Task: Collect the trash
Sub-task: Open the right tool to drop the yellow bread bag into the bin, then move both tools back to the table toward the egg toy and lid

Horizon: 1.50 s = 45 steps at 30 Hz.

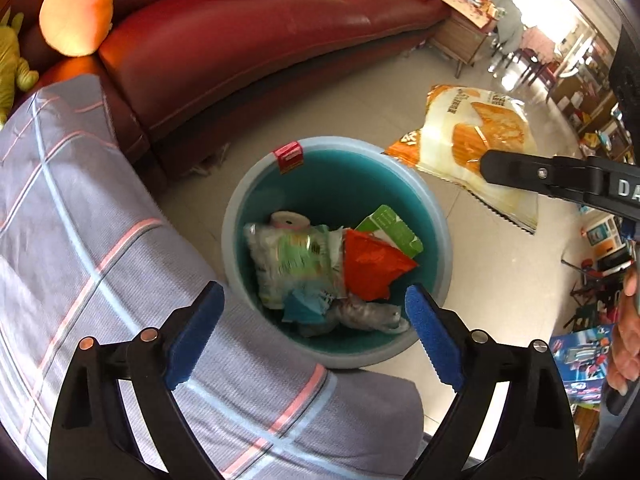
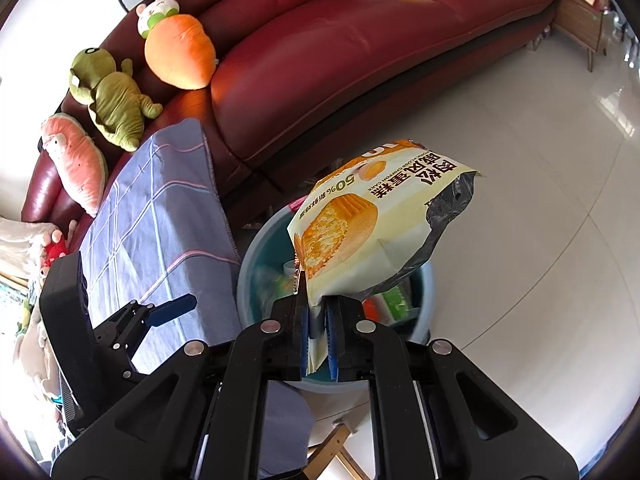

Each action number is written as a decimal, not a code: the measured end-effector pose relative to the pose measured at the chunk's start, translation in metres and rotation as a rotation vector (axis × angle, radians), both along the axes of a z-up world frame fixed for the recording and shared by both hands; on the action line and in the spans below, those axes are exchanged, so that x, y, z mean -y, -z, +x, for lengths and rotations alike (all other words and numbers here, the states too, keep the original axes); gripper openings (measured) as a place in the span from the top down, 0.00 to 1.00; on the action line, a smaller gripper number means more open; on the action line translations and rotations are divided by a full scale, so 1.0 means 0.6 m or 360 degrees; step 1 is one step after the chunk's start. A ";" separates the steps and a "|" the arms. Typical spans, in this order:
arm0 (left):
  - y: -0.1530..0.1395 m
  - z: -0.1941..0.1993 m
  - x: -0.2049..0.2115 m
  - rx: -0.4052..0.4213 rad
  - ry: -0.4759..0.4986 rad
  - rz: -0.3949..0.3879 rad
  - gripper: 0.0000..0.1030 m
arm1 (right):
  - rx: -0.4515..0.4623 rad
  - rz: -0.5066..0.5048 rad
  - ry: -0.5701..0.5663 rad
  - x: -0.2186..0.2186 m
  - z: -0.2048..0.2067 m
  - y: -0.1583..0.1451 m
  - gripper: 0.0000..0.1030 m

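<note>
Over the bin [image 1: 240, 216], the right gripper [image 2: 318, 320] pinches the bag [image 2: 372, 220] by one edge, the left gripper [image 1: 316, 332] gapes empty, and that wide bag could catch the rim and flop onto the floor [image 2: 520, 200].

Teal bin [image 1: 340, 168], red sofa [image 1: 248, 36], plaid grey cloth [image 1: 100, 220]

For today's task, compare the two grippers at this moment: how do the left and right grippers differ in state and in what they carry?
1. The left gripper stands wide open; the right gripper is shut.
2. The left gripper holds nothing, while the right gripper pinches the edge of a yellow cake bag.
3. The left gripper hangs directly over the trash in the teal bin; the right gripper holds its bag above the bin's rim.

Both have black arms, blue pads, and point downward.
</note>
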<state>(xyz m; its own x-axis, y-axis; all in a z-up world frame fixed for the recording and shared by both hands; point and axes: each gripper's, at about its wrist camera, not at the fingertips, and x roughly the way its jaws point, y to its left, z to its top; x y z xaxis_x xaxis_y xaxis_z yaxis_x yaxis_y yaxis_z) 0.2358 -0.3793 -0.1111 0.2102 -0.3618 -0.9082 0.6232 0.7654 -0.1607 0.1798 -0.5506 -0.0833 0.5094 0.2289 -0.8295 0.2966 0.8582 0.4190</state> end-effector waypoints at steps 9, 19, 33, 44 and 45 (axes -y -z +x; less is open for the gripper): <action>-0.009 -0.002 -0.060 -0.0025 -0.0125 -0.0042 0.06 | -0.0066 0.0021 -0.0086 -0.034 0.045 0.035 0.70; -0.015 -0.002 -0.105 -0.0037 -0.0199 -0.0076 0.06 | -0.0131 -0.0007 -0.0012 -0.037 0.034 0.049 0.32; -0.045 -0.034 -0.167 0.0008 -0.0251 -0.0140 0.06 | -0.0127 -0.0059 -0.0009 -0.080 0.002 0.010 0.28; -0.076 -0.067 -0.282 0.0082 -0.0379 -0.0164 0.06 | -0.0074 -0.0090 -0.0179 -0.206 0.001 -0.029 0.27; -0.078 -0.070 -0.293 0.0085 -0.0392 -0.0166 0.06 | -0.0072 -0.0094 -0.0197 -0.218 0.002 -0.031 0.27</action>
